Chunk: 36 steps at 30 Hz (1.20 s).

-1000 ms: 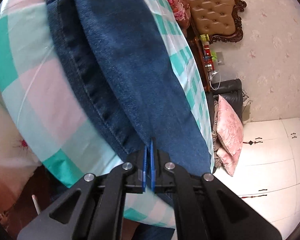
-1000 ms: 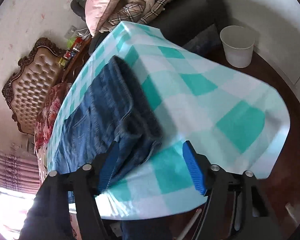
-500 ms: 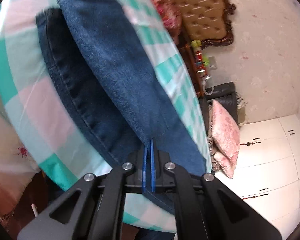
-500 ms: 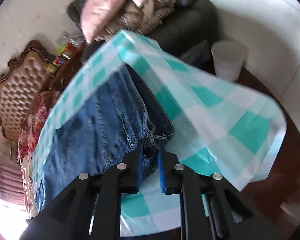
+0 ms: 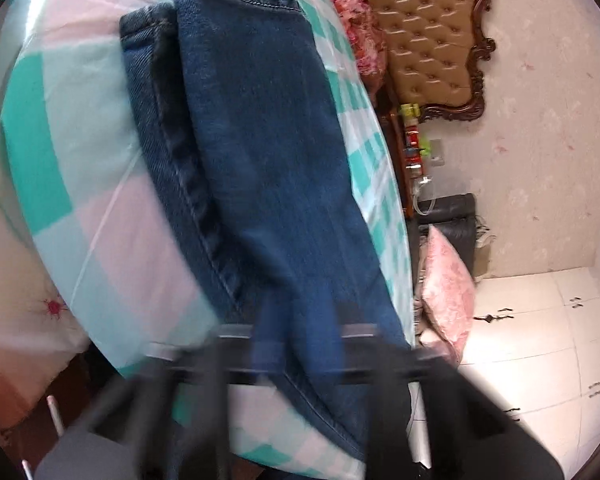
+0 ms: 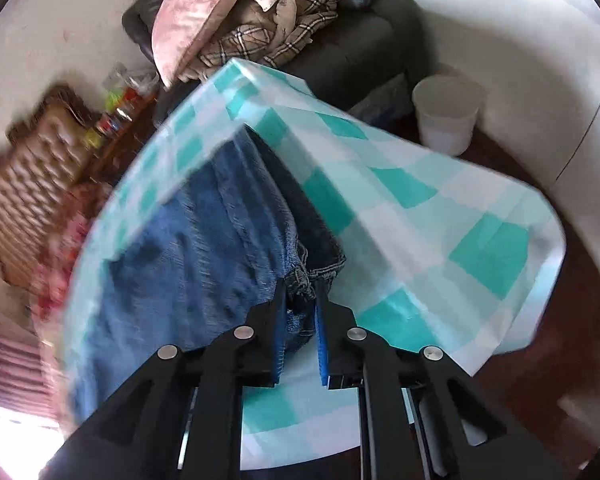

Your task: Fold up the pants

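On checked surface (image 6: 488,248): right tool (image 6: 300,300) now clamped on jeans (image 6: 204,248) waistband, left tool (image 5: 300,336) blurred, shut on hem — ready for folding.

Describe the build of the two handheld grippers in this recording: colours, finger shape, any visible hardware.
The right gripper has matte black angular linkage arms with round silver pivot pins and two flat blue ribbed pads. The left gripper is motion-blurred: a black frame with blue at the fingers. No cables, markings, hands or sleeves show.
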### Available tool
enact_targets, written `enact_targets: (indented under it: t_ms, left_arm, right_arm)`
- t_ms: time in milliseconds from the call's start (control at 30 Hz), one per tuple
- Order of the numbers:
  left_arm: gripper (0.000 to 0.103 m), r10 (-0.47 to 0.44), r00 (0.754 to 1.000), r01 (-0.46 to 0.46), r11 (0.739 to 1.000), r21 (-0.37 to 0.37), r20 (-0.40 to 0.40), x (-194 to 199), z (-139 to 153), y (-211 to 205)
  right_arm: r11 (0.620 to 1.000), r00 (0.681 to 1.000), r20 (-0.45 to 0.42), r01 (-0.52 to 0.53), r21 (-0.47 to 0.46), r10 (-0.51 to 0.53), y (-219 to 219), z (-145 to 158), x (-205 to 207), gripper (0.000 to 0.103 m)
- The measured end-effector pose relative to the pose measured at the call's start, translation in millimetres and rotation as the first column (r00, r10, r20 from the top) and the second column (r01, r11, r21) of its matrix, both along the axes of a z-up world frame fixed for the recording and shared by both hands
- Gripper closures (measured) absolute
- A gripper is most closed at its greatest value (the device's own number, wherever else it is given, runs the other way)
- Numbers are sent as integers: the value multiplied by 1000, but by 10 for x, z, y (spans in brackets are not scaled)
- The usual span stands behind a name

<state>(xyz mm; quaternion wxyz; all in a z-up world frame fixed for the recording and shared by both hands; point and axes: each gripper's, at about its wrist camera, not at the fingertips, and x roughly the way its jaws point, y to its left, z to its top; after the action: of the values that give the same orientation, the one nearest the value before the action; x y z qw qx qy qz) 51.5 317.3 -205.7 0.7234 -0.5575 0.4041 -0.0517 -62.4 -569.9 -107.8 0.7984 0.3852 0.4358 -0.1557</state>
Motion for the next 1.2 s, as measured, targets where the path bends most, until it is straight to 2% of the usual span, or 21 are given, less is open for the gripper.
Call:
enact_targets:
  t_ms: [33,100,167,333,433,667,700,767,800,833,900,967,1000,1033,1067,1100,1200]
  left_arm:
    - [101,9,1000,-9,1000,-11,25,-17,111,0]
    - [101,9,997,-10,1000,20,72,-64,367,-7]
    - [101,7,997,-7,1000,12,71,-102,453,-31]
    - [101,23,998,-25,999,-31,-52,-172,99,21]
    - [101,13,997,-13,1000,4,-70,-182,15,-5]
    - [98,31,997,-31,1000,-2,-68,-273,-140,28]
    - [97,40,997,-40,999,-3,-64,-267,-113,40]
    - [83,56,997,-56,998,10,-54,-318,-98,112]
    - [83,76,996,-75,997,13,-52,-346,-78,187]
    - [83,93,994,-92,996,18,-54,-360,-56,233]
    - [79,154,986,-149,986,80,-64,-427,27,397]
    - [79,210,977,-199,964,176,-41,-483,192,547]
    - [79,218,976,-208,955,211,-25,-481,270,572]
    - [74,206,978,-204,943,264,19,-456,394,594]
    - [69,186,981,-194,932,306,55,-430,476,594]
    - [68,148,984,-175,918,356,102,-373,579,569]
    - [61,-6,986,-61,916,398,165,-146,682,410]
  right_arm:
    - [998,999,38,2,60,-5,-47,89,-16,91]
    - [994,997,78,-7,107,-1,-86,214,-33,92]
    - [995,995,100,-15,100,5,-118,339,-25,94]
    - [995,996,85,-8,102,-1,-200,342,-1,95]
    - [997,999,47,-10,73,6,-215,280,3,95]
    - [1000,998,-59,-11,-14,10,-152,-142,-73,95]
    - [1000,998,-64,-10,-20,8,-145,-182,-84,95]
    - [997,996,-82,-24,-73,18,-96,-201,-57,95]
    - [994,995,-93,-32,-101,23,-69,-194,-29,95]
    - [985,992,-121,-38,-166,18,-11,-171,6,94]
    - [971,990,-144,-42,-234,8,37,-136,26,85]
    - [952,986,-165,-18,-305,-35,58,-77,-31,59]
    - [936,984,-169,0,-351,-63,73,-25,-66,55]
    - [902,980,-170,25,-430,-108,93,69,-125,52]
    - [879,978,-164,37,-476,-130,111,140,-151,49]
    - [860,979,-152,43,-508,-139,136,216,-156,47]
    - [832,993,-88,18,-555,-80,301,440,-73,36]
